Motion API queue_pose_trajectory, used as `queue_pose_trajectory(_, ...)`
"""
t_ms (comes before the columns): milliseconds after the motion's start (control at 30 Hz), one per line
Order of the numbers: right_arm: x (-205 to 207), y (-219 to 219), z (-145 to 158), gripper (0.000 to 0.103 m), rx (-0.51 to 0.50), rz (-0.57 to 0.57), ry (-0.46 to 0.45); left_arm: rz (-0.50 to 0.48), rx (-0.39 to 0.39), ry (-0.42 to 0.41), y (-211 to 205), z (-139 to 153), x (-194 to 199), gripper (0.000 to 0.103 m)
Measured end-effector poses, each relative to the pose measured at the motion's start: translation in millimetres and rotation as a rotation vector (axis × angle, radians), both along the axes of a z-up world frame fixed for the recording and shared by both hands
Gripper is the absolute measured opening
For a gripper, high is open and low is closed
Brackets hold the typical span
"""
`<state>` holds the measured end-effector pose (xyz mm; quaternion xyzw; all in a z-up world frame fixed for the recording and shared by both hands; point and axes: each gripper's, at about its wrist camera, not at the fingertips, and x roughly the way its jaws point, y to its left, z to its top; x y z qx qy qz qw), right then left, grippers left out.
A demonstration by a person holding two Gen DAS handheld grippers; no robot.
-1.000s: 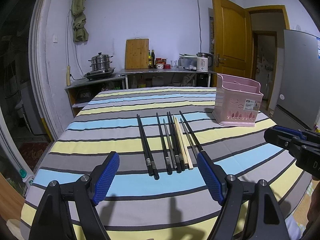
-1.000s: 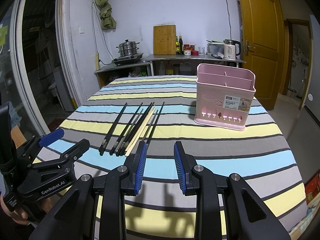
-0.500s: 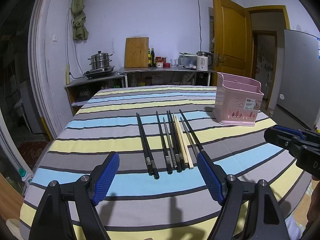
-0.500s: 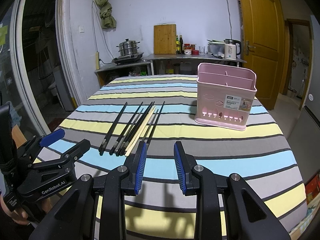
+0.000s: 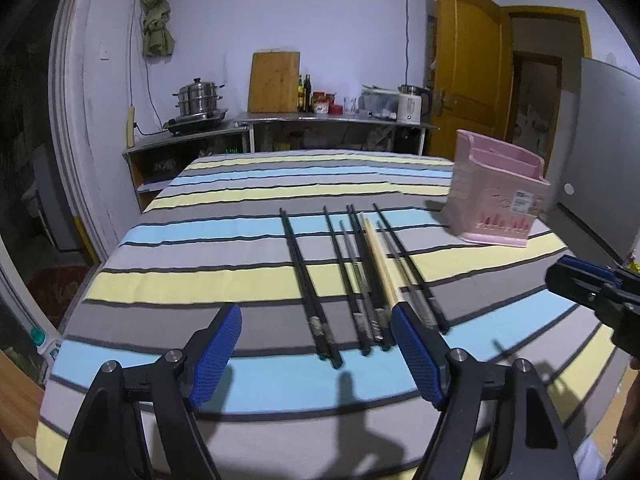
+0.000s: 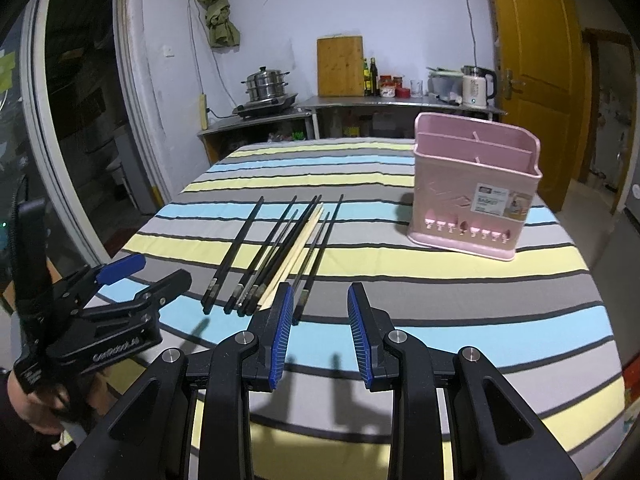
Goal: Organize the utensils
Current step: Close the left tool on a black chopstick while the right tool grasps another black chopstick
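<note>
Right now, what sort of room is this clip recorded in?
Probably a home kitchen-dining room: a stacked steel steamer pot on a side counter, a white electric kettle, and a striped-cloth table holding chopsticks.

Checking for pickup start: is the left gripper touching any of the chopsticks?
Cannot tell. In the left wrist view, the open left gripper straddles the chopsticks, its right finger overlapping the pale one.

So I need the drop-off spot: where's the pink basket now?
The pink basket stands upright on the striped tablecloth, right of the chopsticks in both views and apart from them.
</note>
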<state>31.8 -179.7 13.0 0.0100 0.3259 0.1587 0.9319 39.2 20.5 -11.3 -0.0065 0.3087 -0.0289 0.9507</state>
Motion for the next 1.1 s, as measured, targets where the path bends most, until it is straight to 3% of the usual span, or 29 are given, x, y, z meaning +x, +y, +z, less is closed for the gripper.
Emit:
queue_pose_trajectory(133,17.3,3.2,-3.0,0.029,0.002,0.0,0.026,0.022,-0.014,0.079,15.4,-6.7,30.8,0.076)
queue_pose_trajectory(267,42.0,7.8,-8.6,0.029,0.002,-0.003,0.058,0.038,-0.041,0.145,31.8,-16.8,63.6,0.068)
queue_pose_trajectory(600,103.0,25.2,-32.1,0.029,-0.006,0.028,0.149,0.056,-0.089,0.24,52.1,-39.7,128.0,0.067)
queue_pose_trajectory(1100,143.2,36.8,-62.2,0.029,-0.026,0.015,0.235,0.079,-0.042,0.274,53.6,-51.0,148.4,0.069)
